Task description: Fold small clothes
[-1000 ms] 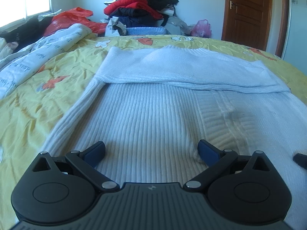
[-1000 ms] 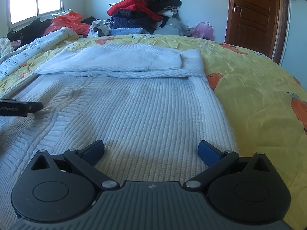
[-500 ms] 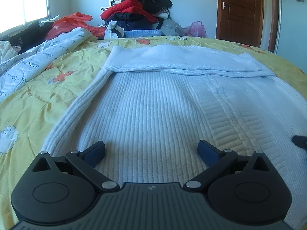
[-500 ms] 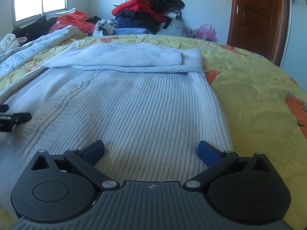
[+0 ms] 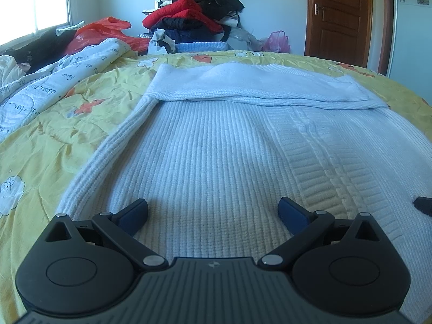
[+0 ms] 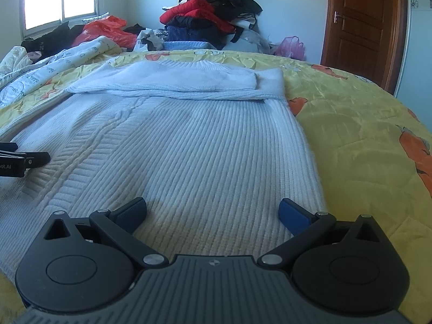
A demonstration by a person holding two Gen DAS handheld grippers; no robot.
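A white ribbed knit sweater point(image 5: 216, 148) point(image 6: 189, 140) lies flat on the yellow bedspread point(image 5: 54, 135) point(image 6: 364, 135). Its far part is folded over into a band point(image 5: 256, 86) point(image 6: 183, 82). My left gripper point(image 5: 213, 212) is open just above the near left part of the sweater, with nothing between its blue pads point(image 5: 135, 212). My right gripper point(image 6: 212, 212) is open over the near right part, close to the sweater's right edge. A tip of the right gripper shows at the left wrist view's right edge, and the left gripper's tip point(image 6: 24, 160) shows at the right wrist view's left edge.
A heap of red, black and blue clothes point(image 5: 197, 19) point(image 6: 213, 13) is piled beyond the bed's far edge. A white printed quilt point(image 5: 40, 91) lies bunched on the left, with an orange bag point(image 5: 105, 31) behind it. A brown door point(image 5: 340, 13) stands at the back right.
Both grippers have drawn back toward the near end of the sweater, so more of its body shows ahead. Both stay open.
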